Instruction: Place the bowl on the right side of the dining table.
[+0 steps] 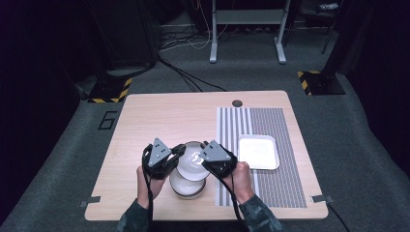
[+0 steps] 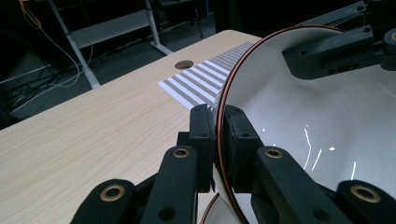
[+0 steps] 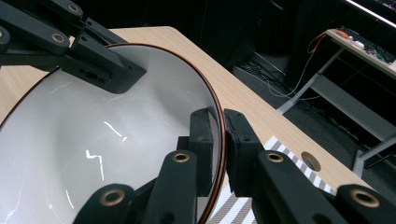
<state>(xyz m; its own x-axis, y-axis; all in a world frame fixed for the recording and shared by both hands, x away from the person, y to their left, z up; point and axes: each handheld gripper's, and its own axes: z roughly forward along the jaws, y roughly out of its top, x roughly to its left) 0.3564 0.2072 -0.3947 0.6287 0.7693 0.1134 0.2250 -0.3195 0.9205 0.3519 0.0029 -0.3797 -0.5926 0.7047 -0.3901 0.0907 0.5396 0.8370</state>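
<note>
I have both grippers on one white bowl, which has a thin brown rim. In the high view the left gripper holds the bowl at its left edge and the right gripper holds it at its right edge, so the bowl sits between my two hands near the front middle of the table. The bowl is tilted, with its open side turned up toward the camera, and it is above a second bowl that stands on the table just below it, closer to me; I cannot tell if the two bowls touch. In the left gripper view the jaws are closed on the rim: one pad is outside the wall, the other inside, and the brown edge runs up between them. The right gripper view shows the same grip from the other side, with the rim pinched between the two pads and the other gripper visible across the bowl. To the right on the table lies a striped mat, and a white square tray rests on it, near the right gripper but apart from the bowl. A round hole is at the far edge of the table.
</note>
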